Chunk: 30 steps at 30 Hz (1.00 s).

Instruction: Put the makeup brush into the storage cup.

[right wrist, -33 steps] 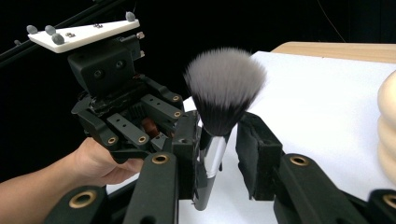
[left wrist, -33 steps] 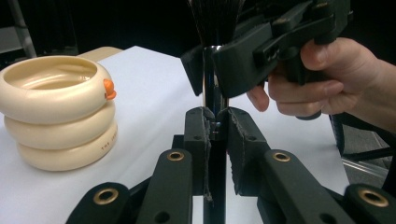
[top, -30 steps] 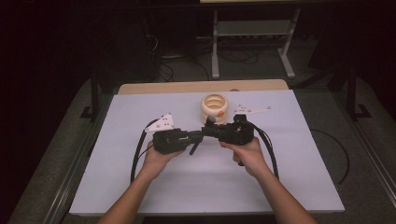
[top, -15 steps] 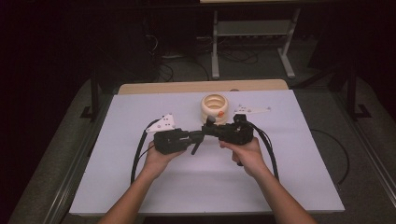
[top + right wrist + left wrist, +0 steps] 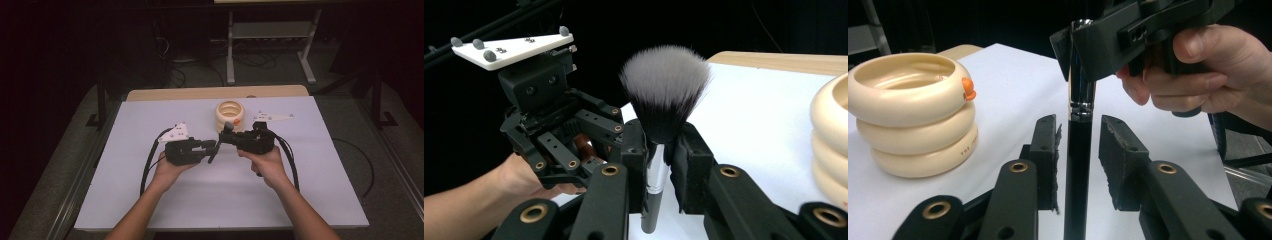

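A makeup brush [image 5: 215,151] with a black handle, silver ferrule and grey-white bristles [image 5: 665,85] hangs between the two grippers above the middle of the table. My right gripper [image 5: 659,145] is shut on it just under the bristles, pads against the ferrule. My left gripper [image 5: 1079,145] faces it from the left. Its jaws have just been opening, and the black handle [image 5: 1078,190] stands between the pads with a gap on the right side. In the high view the left gripper [image 5: 212,146] and right gripper [image 5: 226,137] meet tip to tip.
A cream stack of three rings [image 5: 229,114] with an orange knob [image 5: 967,89] stands just behind the grippers. The white table sheet [image 5: 150,200] spreads wide on all sides. Cables loop from both grippers. A metal stand [image 5: 270,30] sits on the dark floor beyond.
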Motion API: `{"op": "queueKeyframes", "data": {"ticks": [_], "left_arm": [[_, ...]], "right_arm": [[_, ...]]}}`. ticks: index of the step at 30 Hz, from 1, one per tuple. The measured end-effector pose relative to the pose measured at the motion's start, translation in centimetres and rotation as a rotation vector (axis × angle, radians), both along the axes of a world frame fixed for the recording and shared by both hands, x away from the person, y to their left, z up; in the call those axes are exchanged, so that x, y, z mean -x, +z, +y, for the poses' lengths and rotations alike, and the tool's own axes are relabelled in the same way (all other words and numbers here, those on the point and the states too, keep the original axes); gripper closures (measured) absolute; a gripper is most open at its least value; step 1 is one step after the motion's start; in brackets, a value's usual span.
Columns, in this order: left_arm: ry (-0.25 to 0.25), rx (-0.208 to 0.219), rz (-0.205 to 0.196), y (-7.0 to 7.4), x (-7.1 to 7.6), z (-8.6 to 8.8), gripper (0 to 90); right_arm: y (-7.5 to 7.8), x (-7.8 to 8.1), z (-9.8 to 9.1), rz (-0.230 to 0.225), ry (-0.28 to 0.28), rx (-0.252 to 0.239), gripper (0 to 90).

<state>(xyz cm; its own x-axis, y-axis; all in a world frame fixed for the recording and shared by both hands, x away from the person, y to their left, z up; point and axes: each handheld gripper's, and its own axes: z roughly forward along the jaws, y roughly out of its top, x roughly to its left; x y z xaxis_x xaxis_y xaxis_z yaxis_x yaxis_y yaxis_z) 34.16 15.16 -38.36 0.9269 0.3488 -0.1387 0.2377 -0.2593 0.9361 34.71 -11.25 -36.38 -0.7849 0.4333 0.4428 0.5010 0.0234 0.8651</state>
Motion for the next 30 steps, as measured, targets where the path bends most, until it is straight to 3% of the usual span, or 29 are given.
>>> {"op": "queueKeyframes", "data": {"ticks": [11,19,30], "left_arm": [[-0.004,-0.043,0.016,0.0,0.1,0.4,49.5],[0.000,-0.071,0.023,-0.1,0.9,1.4,42.0],[0.049,-0.050,-0.014,0.0,2.5,3.8,32.3]], "right_arm": [[0.1,0.1,-0.1,-0.035,-0.013,0.059,76.8],[0.4,0.4,-0.4,-0.067,-0.024,0.112,76.8],[0.6,0.4,-0.8,-0.089,-0.029,0.155,76.8]]}}
